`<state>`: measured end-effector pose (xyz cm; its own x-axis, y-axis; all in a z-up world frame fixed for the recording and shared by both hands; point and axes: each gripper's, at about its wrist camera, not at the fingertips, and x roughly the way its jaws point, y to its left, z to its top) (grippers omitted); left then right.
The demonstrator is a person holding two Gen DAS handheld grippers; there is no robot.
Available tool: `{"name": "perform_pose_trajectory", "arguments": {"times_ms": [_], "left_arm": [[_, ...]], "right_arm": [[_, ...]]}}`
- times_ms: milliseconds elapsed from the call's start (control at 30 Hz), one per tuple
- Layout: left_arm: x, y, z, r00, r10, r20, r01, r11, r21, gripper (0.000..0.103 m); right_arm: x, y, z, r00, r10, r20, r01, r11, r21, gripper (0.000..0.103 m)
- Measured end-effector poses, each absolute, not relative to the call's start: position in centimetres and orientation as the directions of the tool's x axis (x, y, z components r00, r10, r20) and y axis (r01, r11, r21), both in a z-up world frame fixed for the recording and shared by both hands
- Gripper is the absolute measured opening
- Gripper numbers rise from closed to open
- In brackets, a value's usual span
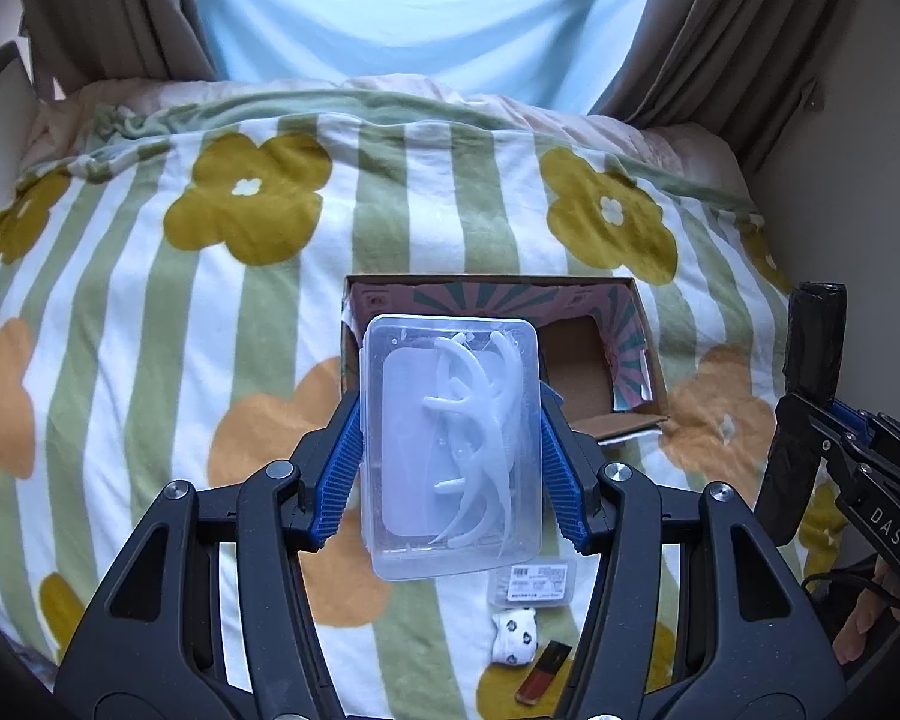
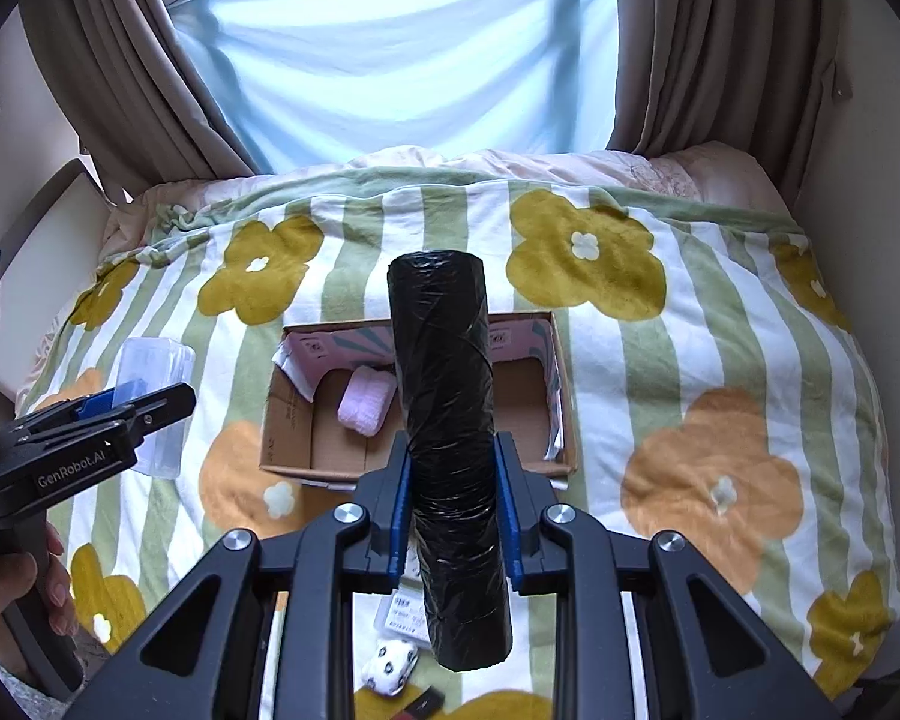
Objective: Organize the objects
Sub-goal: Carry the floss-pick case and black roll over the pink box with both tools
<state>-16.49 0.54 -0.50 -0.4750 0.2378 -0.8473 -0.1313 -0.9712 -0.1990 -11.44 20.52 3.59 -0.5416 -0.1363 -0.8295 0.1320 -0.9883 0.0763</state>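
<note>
My left gripper (image 1: 450, 414) is shut on a clear plastic case (image 1: 450, 450) holding white floss picks, lifted above the blanket just in front of an open cardboard box (image 1: 576, 372). My right gripper (image 2: 450, 462) is shut on a black roll of bags (image 2: 447, 420), held upright over the near edge of the same cardboard box (image 2: 294, 420). Inside the box lies a pink folded cloth (image 2: 366, 402). The left gripper with the clear case (image 2: 156, 372) shows at the left of the right wrist view. The right gripper with the roll (image 1: 816, 342) appears at the right edge of the left wrist view.
A floral striped blanket (image 1: 150, 300) covers the bed. On it near me lie a small labelled plastic packet (image 1: 531, 585), a white spotted cloth bundle (image 1: 513, 636) and a red-brown tube (image 1: 543, 672). Curtains (image 2: 150, 60) and a window stand behind the bed. A hand (image 2: 24, 588) grips the left handle.
</note>
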Motion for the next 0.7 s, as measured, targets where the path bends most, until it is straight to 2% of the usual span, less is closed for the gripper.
{"name": "perform_pose_trajectory", "arguments": {"times_ms": [167,333,533,700], "left_arm": [[-20.4,1.4,-3.3,-0.446,0.236,-0.863,-0.14,-0.971,-0.192,0.052],[-23.9,2.5,-7.1,-0.392,0.252,-0.885,-0.17,-0.965,-0.2,0.052],[-27.1,4.5,-12.2,-0.309,0.27,-0.912,-0.288,-0.94,-0.181,0.052],[-27.4,6.7,-16.0,-0.241,0.284,-0.928,-0.434,-0.887,-0.158,0.052]], "right_arm": [[-15.7,20.3,1.4,-0.52,-0.137,-0.843,0.185,-0.982,0.046,0.023],[-19.8,18.4,-1.5,-0.499,-0.16,-0.852,0.344,-0.939,-0.025,0.023],[-22.8,15.8,-7.0,-0.434,-0.172,-0.884,0.564,-0.817,-0.118,0.023],[-24.3,14.5,-11.9,-0.354,-0.179,-0.918,0.689,-0.713,-0.127,0.023]]}}
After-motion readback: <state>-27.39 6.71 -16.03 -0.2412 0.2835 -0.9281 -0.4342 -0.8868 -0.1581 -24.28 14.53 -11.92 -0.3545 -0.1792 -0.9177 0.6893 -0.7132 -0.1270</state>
